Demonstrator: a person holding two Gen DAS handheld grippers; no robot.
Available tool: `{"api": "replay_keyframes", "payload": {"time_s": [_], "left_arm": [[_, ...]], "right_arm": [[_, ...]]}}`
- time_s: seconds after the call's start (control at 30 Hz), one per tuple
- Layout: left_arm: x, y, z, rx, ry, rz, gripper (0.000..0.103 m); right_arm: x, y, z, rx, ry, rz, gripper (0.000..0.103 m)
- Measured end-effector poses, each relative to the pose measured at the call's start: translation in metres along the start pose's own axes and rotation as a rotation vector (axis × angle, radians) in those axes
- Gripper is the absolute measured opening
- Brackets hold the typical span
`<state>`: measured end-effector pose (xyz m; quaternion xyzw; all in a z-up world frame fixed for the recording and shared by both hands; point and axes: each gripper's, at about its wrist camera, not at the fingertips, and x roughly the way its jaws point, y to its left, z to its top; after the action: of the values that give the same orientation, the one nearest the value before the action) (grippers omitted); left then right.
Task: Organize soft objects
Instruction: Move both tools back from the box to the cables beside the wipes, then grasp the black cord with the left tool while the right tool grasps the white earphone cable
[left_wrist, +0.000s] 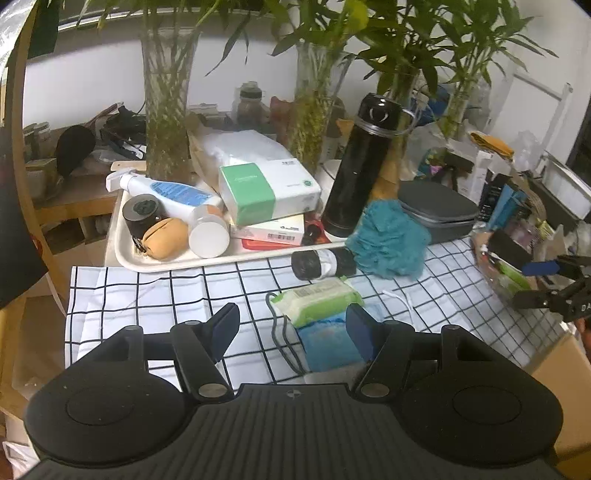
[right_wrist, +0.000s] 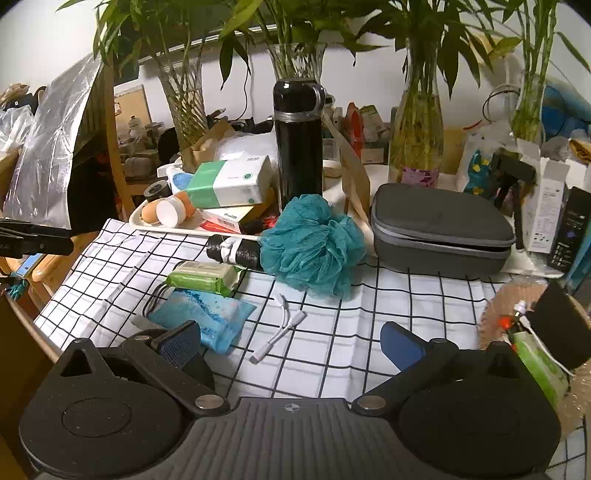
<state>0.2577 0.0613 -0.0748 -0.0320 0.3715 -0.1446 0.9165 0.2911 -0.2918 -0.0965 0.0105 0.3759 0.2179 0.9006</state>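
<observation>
My left gripper (left_wrist: 291, 328) hangs over the checked cloth (left_wrist: 166, 295) on the bench with its jaws standing partly apart, nothing clamped between them. Its right-hand finger (left_wrist: 360, 332) sits over the near end of the blue pack (left_wrist: 325, 343); I cannot tell whether it touches it. The left-hand finger is over bare cloth.

My right gripper (right_wrist: 291, 343) is also spread wide and empty, its fingers over the cloth. Its left-hand finger (right_wrist: 181, 343) lies just beside the near corner of the blue pack (right_wrist: 207, 317), again contact unclear. A white adapter cable (right_wrist: 280, 328) lies on the cloth between the two fingers, clear of both.

Taking the teal bath pouf (right_wrist: 314, 243) as the mark: it sits on the cloth toward the back, touching a black roll with a white band (right_wrist: 232, 251) on its left in the right wrist view. Nearer to me than that roll lies the green wipes pack (right_wrist: 203, 278), which overlaps the far edge of the blue pack, with a dark cord (right_wrist: 155, 299) looped beside them. Behind the pouf stands a black flask (right_wrist: 297, 147); to the pouf's right is a grey zip case (right_wrist: 439, 232). To its left, behind the roll, a white tray (left_wrist: 125, 254) holds boxes, bottles and a tan pouch (left_wrist: 166, 238).
</observation>
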Motion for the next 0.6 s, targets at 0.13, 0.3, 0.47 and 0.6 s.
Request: {"api": "replay_keyframes", "payload": {"time_s": [0.13,0.3,0.47,0.6], "left_arm": [[0.012,0.006,0.003,-0.018,0.021,0.004,0.063],[0.028,0.014,0.004,-0.013,0.044,0.008,0.063],[0.044,0.02,0.0,0.007,0.083,0.027,0.063],[0.056,0.019,-0.002,0.049,0.119,0.029,0.063]], "right_arm": [[0.018,-0.003,0.004,-0.005,0.027,0.002,0.102],[0.041,-0.001,0.007,-0.052,0.07,0.018,0.097],[0.066,0.002,0.008,-0.116,0.114,0.05,0.094],[0.091,0.003,0.009,-0.139,0.161,0.07,0.089]]}}
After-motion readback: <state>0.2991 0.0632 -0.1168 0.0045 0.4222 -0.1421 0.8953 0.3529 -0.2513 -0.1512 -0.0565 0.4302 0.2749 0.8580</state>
